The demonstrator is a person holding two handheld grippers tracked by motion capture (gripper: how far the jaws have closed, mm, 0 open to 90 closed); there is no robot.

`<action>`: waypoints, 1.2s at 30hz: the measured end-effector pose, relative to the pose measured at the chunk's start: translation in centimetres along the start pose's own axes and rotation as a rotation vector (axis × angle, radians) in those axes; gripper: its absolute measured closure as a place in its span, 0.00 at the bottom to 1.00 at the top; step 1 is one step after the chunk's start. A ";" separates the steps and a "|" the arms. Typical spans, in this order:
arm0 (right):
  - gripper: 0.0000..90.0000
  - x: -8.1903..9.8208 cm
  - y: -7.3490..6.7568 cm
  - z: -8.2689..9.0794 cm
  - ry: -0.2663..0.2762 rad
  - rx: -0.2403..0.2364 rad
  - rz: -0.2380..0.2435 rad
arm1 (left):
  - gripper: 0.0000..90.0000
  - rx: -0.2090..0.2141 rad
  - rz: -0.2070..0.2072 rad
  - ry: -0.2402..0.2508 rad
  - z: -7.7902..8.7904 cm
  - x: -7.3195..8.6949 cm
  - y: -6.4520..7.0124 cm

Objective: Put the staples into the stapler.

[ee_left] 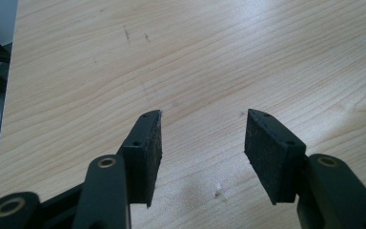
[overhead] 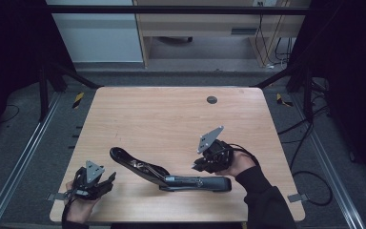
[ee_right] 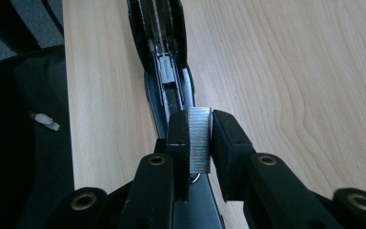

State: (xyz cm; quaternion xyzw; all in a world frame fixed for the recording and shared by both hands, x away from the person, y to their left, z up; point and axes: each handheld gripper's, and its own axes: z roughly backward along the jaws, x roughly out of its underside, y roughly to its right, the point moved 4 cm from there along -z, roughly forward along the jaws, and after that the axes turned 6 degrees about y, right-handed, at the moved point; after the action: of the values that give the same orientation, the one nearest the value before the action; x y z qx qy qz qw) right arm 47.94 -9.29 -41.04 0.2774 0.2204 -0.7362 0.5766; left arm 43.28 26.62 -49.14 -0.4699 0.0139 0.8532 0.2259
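- The right claw (ee_right: 200,138) is clamped on a silvery strip of staples (ee_right: 200,140), held on edge between its pads, right above the open stapler (overhead: 171,175).
- The left claw (ee_left: 202,143) stands wide apart with nothing between its jaws, resting over bare tabletop (ee_left: 219,57) near the front left corner, well apart from the stapler.
- The stapler lies near the front edge of the tabletop, its lid swung back to the left and the magazine channel (ee_right: 164,71) exposed; the body sits just under the right claw.
- Nothing pins the stapler down, so I judge that a push from the staples could slide or rock it along the smooth wood.
- The strip looks held above the rear of the body, not yet in the channel; if it goes down tilted or off line, it may catch on the channel wall and jam.
- A staple strip is brittle: too hard a squeeze or a twist against the metal could snap it into pieces.
- Letting go early would likely drop the strip beside the stapler or across it.
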 end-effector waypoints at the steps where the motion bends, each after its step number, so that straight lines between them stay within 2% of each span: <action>1: 0.87 -0.1 0.0 -0.1 -0.001 -0.001 0.004 | 0.52 0.000 0.000 -0.001 0.0 0.0 0.0; 8: 0.87 -0.3 -0.1 -1.0 -0.027 -0.016 0.010 | 0.52 0.002 -0.001 -0.002 0.0 0.0 0.0; 12: 0.87 -0.5 -0.1 -1.2 -0.026 -0.022 0.020 | 0.52 0.002 -0.001 -0.002 0.0 0.0 0.0; 24: 0.87 -0.4 -0.1 -2.3 -0.040 -0.023 0.013 | 0.52 0.002 0.001 0.000 0.0 0.0 0.0; 27: 0.87 -0.4 -0.1 -2.6 -0.036 -0.038 0.021 | 0.52 0.003 0.001 -0.001 0.0 0.0 0.0; 31: 0.87 -0.4 0.0 -3.1 -0.056 -0.047 0.034 | 0.52 0.003 0.003 0.000 0.0 0.0 0.0; 36: 0.87 -0.4 -0.2 -3.6 -0.064 -0.056 0.032 | 0.52 0.004 0.003 -0.001 0.0 0.0 0.0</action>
State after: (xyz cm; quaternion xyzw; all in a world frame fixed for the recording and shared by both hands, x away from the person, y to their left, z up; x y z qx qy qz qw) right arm 48.41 -6.65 -43.51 0.2409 0.2180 -0.7288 0.6027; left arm 43.29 26.62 -49.18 -0.4690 0.0160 0.8538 0.2256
